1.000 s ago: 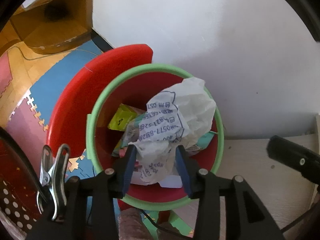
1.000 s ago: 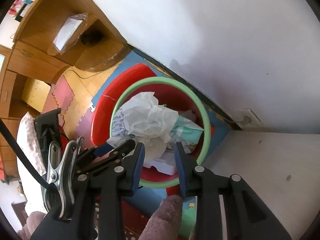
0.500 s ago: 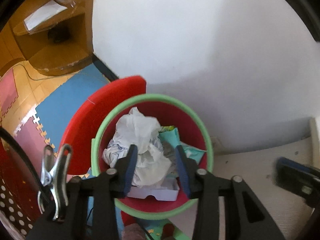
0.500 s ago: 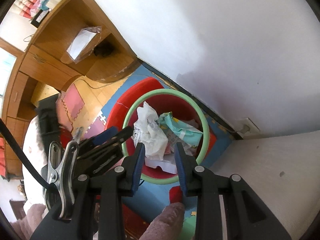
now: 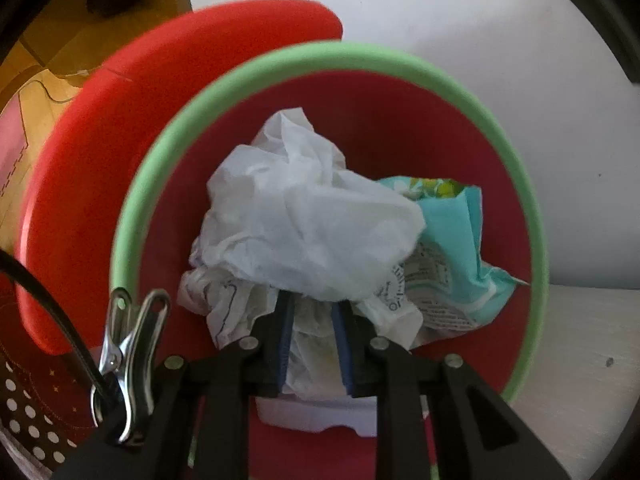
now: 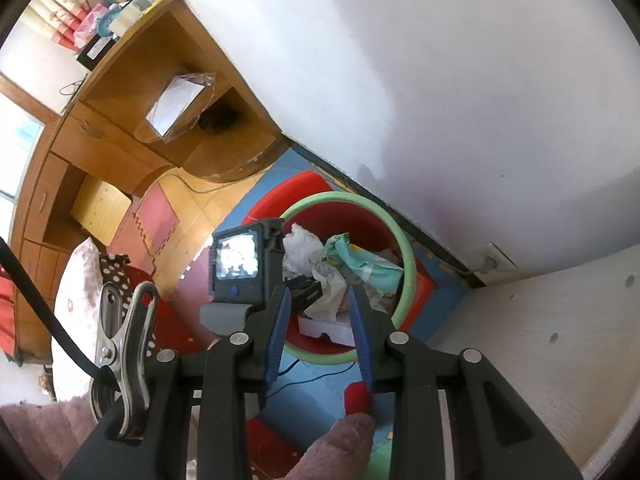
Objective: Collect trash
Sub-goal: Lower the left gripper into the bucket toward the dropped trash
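Left gripper (image 5: 312,312) is down in the red bin (image 5: 400,64), jaws closing on the crumpled white bag (image 5: 304,220), fingertips buried beneath it. Right gripper (image 6: 318,296) hangs above, parted, empty.

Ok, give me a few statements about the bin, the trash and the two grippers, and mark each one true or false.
1. The bin has a green rim. True.
2. The bin holds no trash. False: crumpled white plastic and a teal wrapper lie in it.
3. The left gripper is down in the bin, its jaws closing with white plastic between them. True.
4. The right gripper grips the teal wrapper. False: it hangs above the bin with nothing between its jaws.
5. The bin stands by a white wall. True.
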### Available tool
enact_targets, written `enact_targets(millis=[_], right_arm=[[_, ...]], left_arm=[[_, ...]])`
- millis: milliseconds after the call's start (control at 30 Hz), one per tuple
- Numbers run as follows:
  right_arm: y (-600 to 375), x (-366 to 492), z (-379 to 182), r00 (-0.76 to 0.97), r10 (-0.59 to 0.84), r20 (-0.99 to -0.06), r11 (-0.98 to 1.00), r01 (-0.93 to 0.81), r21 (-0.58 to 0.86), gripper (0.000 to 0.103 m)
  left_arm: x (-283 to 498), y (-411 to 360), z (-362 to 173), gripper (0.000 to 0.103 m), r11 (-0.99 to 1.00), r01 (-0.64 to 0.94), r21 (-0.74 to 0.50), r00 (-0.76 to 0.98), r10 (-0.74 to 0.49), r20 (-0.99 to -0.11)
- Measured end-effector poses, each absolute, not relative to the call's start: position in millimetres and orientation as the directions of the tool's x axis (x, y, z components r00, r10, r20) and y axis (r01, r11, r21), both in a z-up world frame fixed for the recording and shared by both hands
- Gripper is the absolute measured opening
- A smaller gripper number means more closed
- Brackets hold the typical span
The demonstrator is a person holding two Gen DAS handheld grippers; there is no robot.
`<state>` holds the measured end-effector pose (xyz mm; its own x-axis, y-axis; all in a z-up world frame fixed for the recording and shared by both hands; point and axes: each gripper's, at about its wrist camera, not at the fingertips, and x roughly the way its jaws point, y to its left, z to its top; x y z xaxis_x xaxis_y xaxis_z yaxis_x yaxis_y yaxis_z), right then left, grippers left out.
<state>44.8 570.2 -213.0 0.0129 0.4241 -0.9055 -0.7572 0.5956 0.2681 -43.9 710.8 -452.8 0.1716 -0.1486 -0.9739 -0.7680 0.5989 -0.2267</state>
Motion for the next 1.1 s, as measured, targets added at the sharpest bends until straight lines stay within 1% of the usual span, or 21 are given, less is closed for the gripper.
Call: enact_targets(millis=[200, 300, 400, 467, 500, 567, 667, 1100], right_arm=[[564, 42, -215, 0.030, 0.418, -0.908, 0.612, -0.748, 0.257, 0.032], [561, 41, -217, 0.032, 0.413, -0.910, 0.619, -0.743, 0.254, 0.031], [558, 40, -217, 0.031, 0.417, -0.908, 0.622, -0.738, 0.261, 0.031], [557, 39, -215, 0.032, 0.426, -0.904, 0.622, -0.736, 0.267, 0.032], [556, 38, -213, 0.035, 0.433, -0.901, 0.621, -0.736, 0.270, 0.032], [556, 37, -210, 0.038, 0.443, -0.895, 0.615, -0.740, 0.273, 0.032], [553, 34, -205, 0.039, 0.460, -0.887, 0.609, -0.741, 0.283, 0.032], [524, 10, -169, 0.068, 0.556, -0.828, 0.592, -0.731, 0.338, 0.032]], left_arm=[[-29, 707, -478, 0.021, 0.650, -0.740, -0.176, 0.112, -0.138, -0.984], [-24, 704, -476, 0.021, 0.682, -0.715, -0.155, 0.099, -0.121, -0.988], [-24, 699, -467, 0.023, 0.680, -0.714, -0.167, 0.108, -0.129, -0.986], [-27, 698, -457, 0.027, 0.679, -0.712, -0.178, 0.122, -0.131, -0.984], [-28, 697, -451, 0.028, 0.676, -0.714, -0.184, 0.129, -0.131, -0.983], [-32, 696, -440, 0.036, 0.671, -0.715, -0.195, 0.144, -0.131, -0.981], [-40, 692, -419, 0.040, 0.670, -0.712, -0.208, 0.174, -0.119, -0.978], [-94, 671, -301, 0.041, 0.667, -0.693, -0.274, 0.320, -0.057, -0.946]])
